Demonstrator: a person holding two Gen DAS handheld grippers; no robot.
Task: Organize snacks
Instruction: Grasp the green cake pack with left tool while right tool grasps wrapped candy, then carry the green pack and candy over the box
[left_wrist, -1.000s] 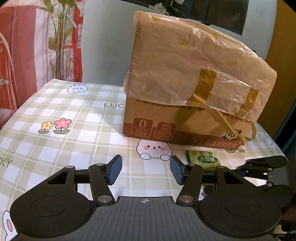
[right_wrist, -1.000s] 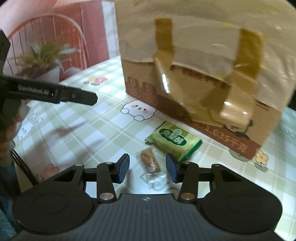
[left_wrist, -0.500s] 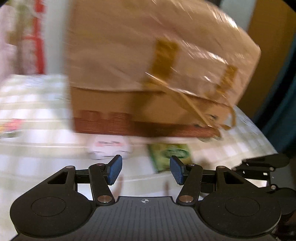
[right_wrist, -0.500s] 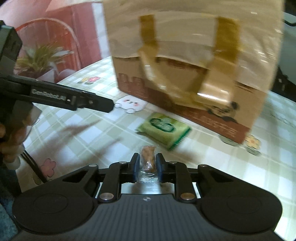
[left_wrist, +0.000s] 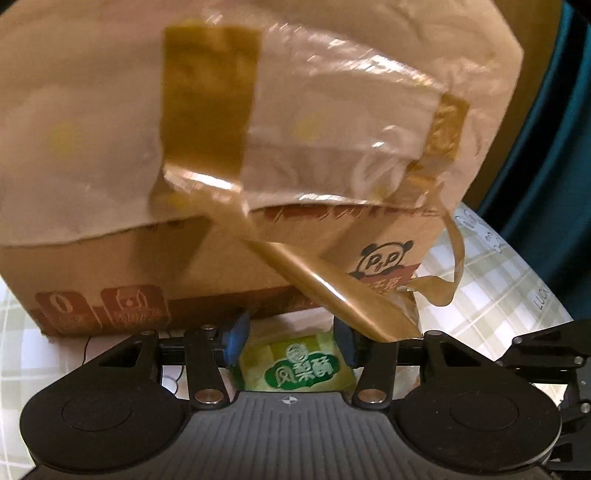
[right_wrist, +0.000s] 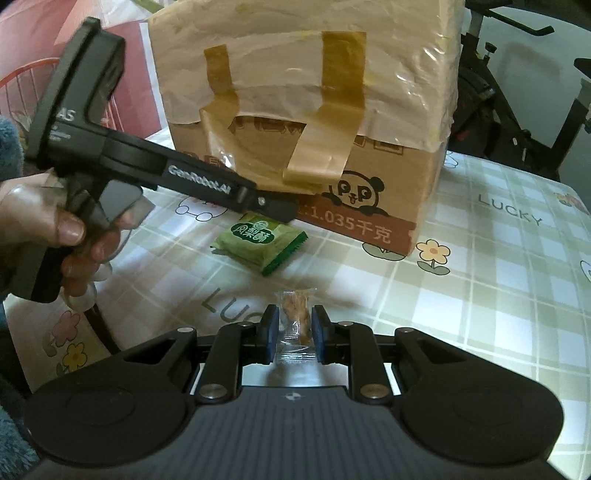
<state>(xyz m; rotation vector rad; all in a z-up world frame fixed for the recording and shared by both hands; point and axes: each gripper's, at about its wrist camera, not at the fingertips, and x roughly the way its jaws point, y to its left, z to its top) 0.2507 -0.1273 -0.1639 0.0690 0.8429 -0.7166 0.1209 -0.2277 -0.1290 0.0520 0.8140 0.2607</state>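
While right gripper (right_wrist: 293, 325) pinches one candy (right_wrist: 294, 310) | left gripper (left_wrist: 291, 338) spread over one green packet (left_wrist: 299, 371)

Both wrist views low, close, facing cardboard box (left_wrist: 229, 266); share green packet (right_wrist: 260, 242).

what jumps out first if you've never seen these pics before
The big cardboard box draped in plastic, with peeling tape, fills the back of the table in both views. In front of it lies a green snack packet, framed by the open left gripper, while the right gripper pinches a small clear-wrapped snack.
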